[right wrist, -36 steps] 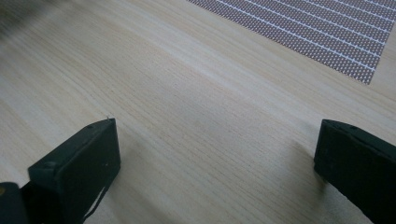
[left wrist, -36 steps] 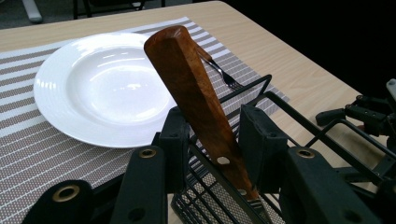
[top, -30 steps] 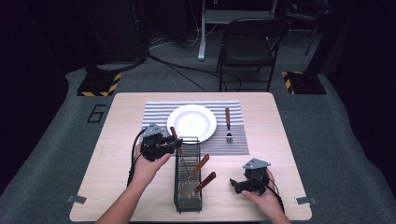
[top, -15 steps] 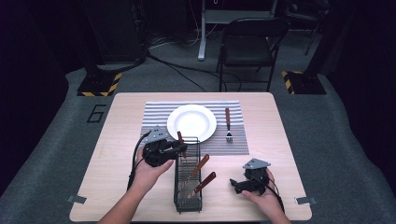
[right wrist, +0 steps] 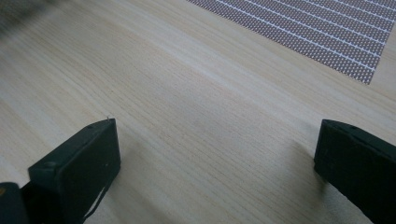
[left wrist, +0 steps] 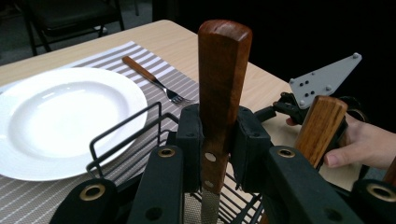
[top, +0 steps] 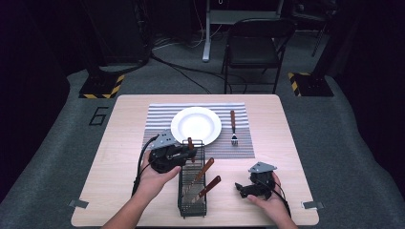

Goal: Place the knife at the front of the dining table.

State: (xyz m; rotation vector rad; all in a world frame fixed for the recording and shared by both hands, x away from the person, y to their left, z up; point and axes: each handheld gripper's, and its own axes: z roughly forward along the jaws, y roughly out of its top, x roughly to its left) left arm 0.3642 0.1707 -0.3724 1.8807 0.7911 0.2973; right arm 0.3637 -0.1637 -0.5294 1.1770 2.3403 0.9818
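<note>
Left gripper (left wrist: 217, 140) has just squeezed its jaws onto a wooden-handled knife (left wrist: 220, 84), clamped tight and holding it upright over the far end of the black wire rack (top: 193, 183) (two more handles lean in there). Right gripper (right wrist: 217, 154) sits on the table (top: 119, 143) near the rack, jaws wide apart, nothing between them.
</note>
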